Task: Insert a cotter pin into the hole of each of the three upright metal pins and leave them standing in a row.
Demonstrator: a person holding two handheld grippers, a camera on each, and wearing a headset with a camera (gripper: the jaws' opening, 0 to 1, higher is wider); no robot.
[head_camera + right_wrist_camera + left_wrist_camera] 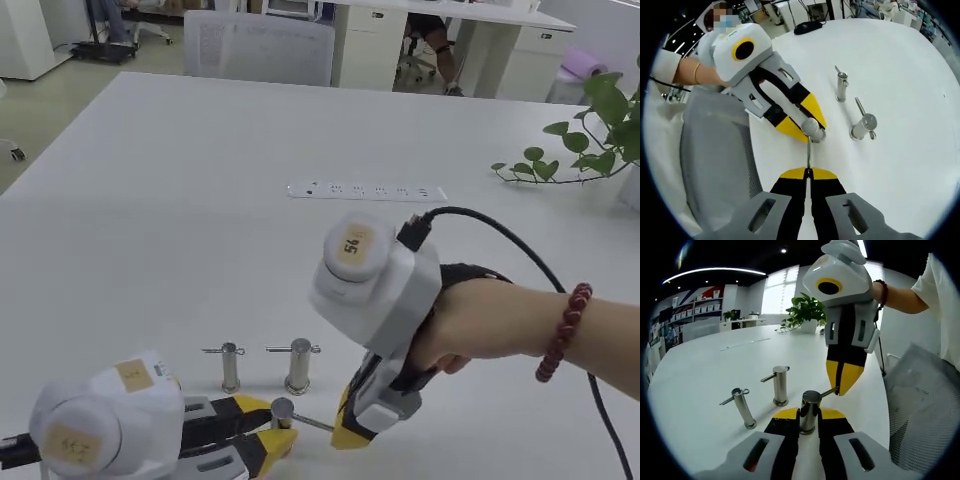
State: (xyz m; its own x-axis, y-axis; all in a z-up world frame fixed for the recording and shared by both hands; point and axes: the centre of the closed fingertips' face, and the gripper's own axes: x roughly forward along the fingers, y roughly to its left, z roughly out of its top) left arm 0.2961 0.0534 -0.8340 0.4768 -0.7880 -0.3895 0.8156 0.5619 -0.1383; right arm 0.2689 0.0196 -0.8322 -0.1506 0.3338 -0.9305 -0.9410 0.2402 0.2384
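Right claw [808, 172] tight on cotter pin [809, 156]; label [352, 243] "56"

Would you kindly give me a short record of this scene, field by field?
left tool: shut on third pin, held upright on the table
right tool: shut on cotter pin, its tip at the third pin's head
insertion: cannot tell if the tip is in the hole yet
first pin: upright, cotter pin through it
second pin: upright beside the first, cotter pin through it
left to do: third pin
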